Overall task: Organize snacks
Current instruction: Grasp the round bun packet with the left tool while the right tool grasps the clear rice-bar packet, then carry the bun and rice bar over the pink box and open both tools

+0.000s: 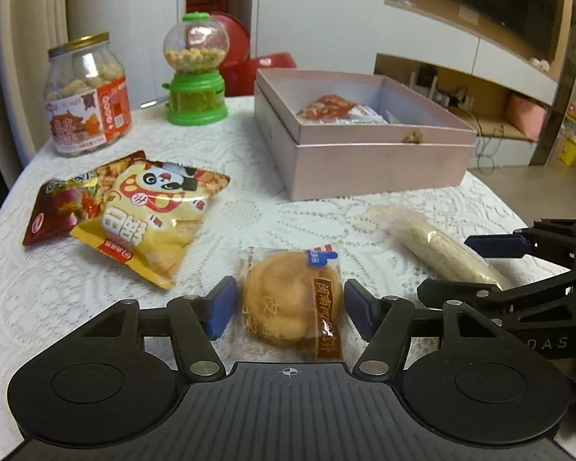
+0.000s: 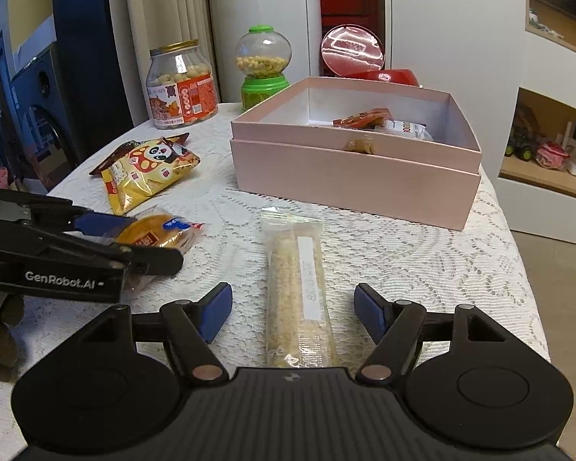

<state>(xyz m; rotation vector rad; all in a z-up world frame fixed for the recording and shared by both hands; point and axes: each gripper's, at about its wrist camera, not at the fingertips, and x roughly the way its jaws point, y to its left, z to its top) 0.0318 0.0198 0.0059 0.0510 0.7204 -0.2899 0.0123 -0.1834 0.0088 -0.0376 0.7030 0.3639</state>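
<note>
Left gripper [image 1: 290,309] sits low over the counter [image 1: 38,299], jaws spread wide around a wrapped round pastry [image 1: 292,299], one blue pad on each side and neither pressing the wrapper. Right gripper [image 2: 292,313] is just beside it, jaws also spread, straddling a long grain bar [image 2: 297,299] in clear wrap that lies flat on the lace cloth, untouched by the pads. Behind them, the pink box [image 2: 357,176] stands open with a few packets inside. To the left lie a yellow panda snack bag [image 1: 149,219] overlapping a dark red packet [image 1: 57,211]. At the back stand a glass jar [image 1: 88,96] of biscuits and a green candy dispenser [image 1: 196,73].
</note>
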